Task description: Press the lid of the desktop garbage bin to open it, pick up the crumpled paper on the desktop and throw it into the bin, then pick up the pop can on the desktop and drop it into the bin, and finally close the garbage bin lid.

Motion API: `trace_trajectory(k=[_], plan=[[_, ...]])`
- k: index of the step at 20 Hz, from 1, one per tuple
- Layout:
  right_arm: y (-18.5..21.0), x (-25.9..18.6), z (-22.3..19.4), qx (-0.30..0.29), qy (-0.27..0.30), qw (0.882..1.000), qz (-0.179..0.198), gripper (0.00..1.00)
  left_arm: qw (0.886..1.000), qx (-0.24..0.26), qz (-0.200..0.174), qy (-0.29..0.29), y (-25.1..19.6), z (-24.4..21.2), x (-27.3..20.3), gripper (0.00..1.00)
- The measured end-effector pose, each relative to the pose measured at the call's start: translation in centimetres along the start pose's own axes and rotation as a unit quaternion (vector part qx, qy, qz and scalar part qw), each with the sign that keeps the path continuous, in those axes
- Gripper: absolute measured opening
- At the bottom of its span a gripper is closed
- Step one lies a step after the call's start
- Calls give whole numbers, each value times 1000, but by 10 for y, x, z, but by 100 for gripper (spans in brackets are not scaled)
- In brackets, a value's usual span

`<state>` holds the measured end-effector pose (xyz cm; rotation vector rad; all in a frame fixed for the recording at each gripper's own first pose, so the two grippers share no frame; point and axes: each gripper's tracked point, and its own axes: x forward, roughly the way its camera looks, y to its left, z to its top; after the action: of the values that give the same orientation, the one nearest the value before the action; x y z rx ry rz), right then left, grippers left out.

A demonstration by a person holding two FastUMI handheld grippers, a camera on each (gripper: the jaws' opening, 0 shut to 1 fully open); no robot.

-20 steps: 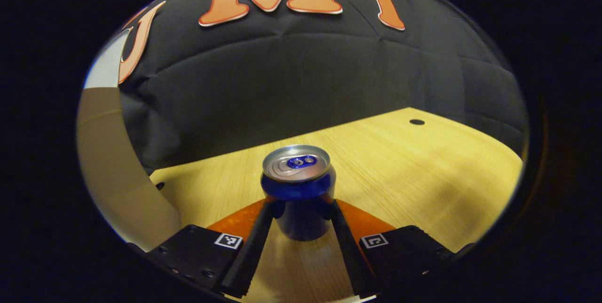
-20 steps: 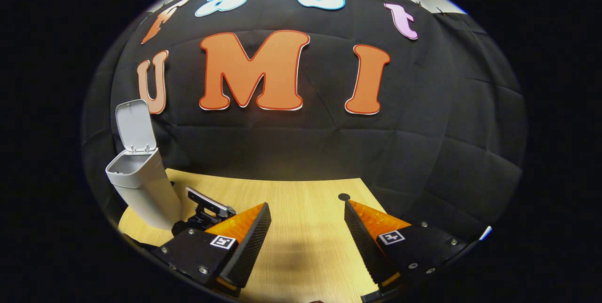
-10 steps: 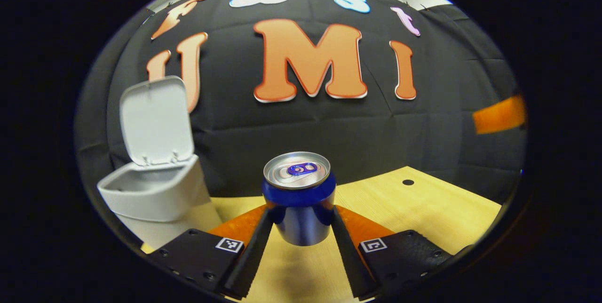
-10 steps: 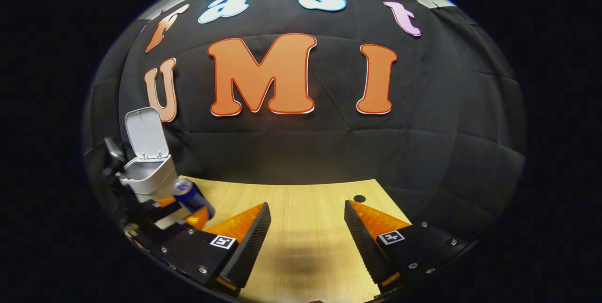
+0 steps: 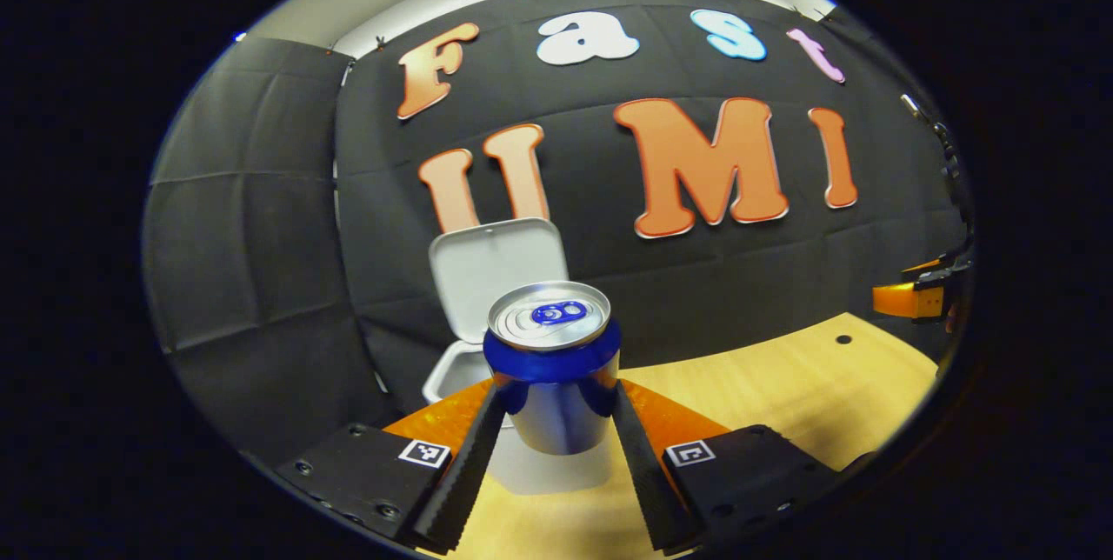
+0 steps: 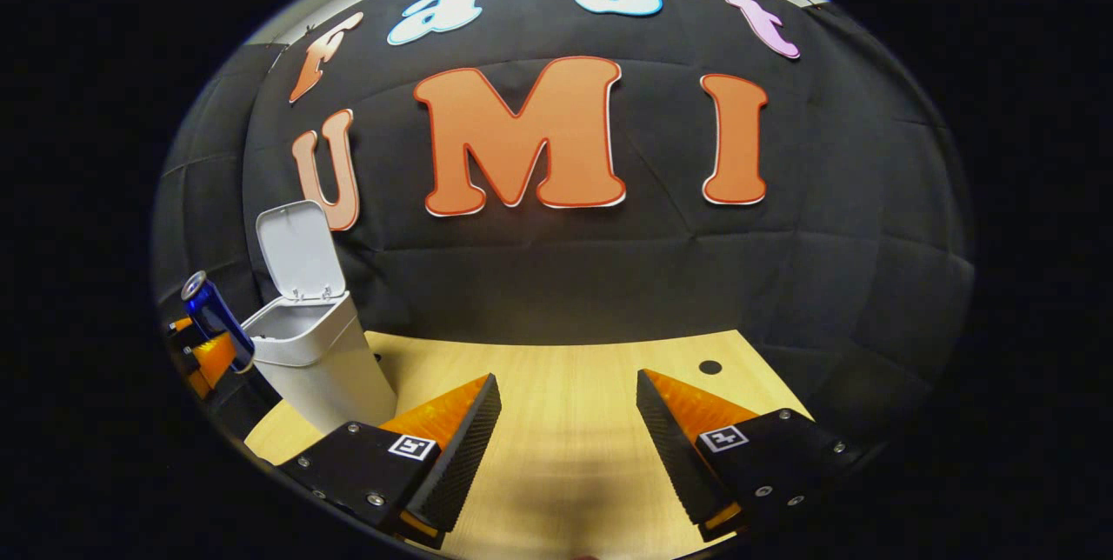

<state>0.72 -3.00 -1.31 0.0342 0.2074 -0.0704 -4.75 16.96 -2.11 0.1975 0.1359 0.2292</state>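
A blue pop can with a silver top hangs upright in the air, and my left gripper is shut on its sides. Right behind it in the left gripper view stands the white garbage bin with its lid raised. In the right gripper view the same bin stands at the left of the wooden table, lid up, and the held can is just left of the bin's rim, tilted. My right gripper is open over the table with nothing between its fingers.
A small dark hole sits in the tabletop near the back right. The black cloth wall rises close behind the bin. In the left gripper view the other gripper shows at the far right edge.
My left gripper has lifted the can off the table and carried it up beside the open bin. The right gripper has stayed open and barely shifted.
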Motion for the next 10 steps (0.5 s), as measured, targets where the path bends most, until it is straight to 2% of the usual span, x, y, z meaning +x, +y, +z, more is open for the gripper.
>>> trace_trajectory(k=[3, 6, 10], plan=[[17, 4, 4, -2, -6, 1000, 14, 94, 999, -15, 24, -19, 35, 18, 33, 75], [22, 5, 5, -3, -7, 1000, 15, 94, 999, -20, 31, -33, 57, 23, 97, 75], [9, 5, 1, -3, -2, 1000, -13, 94, 999, -8, 28, -19, 60, 0, 179, 75]])
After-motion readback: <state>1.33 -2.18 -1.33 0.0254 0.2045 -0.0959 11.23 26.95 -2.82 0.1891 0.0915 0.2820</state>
